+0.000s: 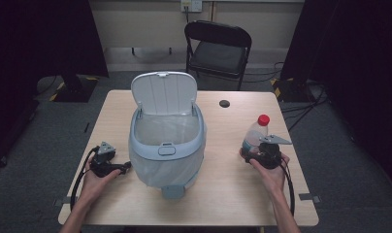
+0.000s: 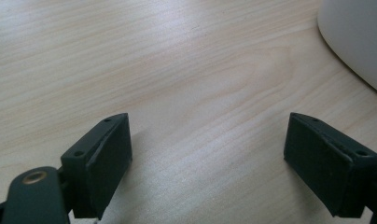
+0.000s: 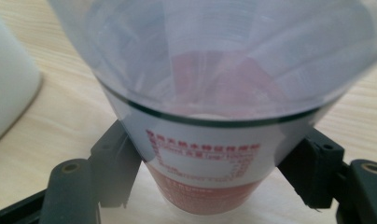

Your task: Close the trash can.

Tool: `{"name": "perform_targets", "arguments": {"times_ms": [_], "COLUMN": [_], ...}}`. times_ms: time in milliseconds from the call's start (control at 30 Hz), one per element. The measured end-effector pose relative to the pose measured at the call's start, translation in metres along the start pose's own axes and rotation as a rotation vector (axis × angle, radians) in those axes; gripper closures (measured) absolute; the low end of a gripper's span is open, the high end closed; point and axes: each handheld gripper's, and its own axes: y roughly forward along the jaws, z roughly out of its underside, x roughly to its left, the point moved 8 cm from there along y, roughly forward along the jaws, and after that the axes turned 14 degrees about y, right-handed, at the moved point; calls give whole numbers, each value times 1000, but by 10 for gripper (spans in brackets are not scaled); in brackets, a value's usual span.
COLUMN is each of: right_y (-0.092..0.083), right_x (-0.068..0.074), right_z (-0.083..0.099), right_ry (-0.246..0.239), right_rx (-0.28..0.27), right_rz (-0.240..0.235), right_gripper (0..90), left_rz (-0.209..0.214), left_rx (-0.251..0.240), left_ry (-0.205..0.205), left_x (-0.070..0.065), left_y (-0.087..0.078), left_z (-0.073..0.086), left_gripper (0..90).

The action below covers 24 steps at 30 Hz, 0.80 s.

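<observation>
A clear plastic bottle (image 1: 256, 132) with a red cap and a red-and-white label stands at the table's right side. My right gripper (image 1: 260, 151) is shut on its lower body; in the right gripper view both black jaws press against the bottle (image 3: 210, 116) at its label. A pale blue bin (image 1: 166, 141) with a plastic liner and its white lid (image 1: 163, 92) raised sits mid-table. My left gripper (image 1: 117, 166) rests open on the table left of the bin, and in the left gripper view nothing lies between its fingers (image 2: 210, 158); the bin's wall (image 2: 359, 42) curves at the upper right.
A small dark round hole cover (image 1: 224, 103) lies on the wooden table (image 1: 233, 189) behind the bottle. A black folding chair (image 1: 217, 46) stands beyond the far edge. Dark curtains hang on both sides.
</observation>
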Motion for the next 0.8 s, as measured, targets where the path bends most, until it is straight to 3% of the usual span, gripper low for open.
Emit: {"name": "perform_targets", "arguments": {"times_ms": [100, 267, 433, 567, 800], "right_y": [-3, -13, -26, -35, -50], "right_x": [6, 20, 38, 45, 66], "right_z": [2, -2, -7, -14, -23], "right_ry": [-7, 22, -19, -3, -38], "right_rx": [-4, -35, -49, -68, -81], "right_rz": [-15, -76, -126, -173, -223], "right_gripper": [275, 277, 278, 279, 277], "left_rz": [1, -2, 0, -1, -2], "left_rx": [-1, -1, 1, 1, 3], "left_ry": [1, -3, 1, 1, 4], "left_x": [0, 0, 0, 0, 0], "left_y": [0, 0, 0, 0, 0], "left_z": [0, 0, 0, 0, 0], "left_gripper": [146, 148, 147, 147, 145]}}
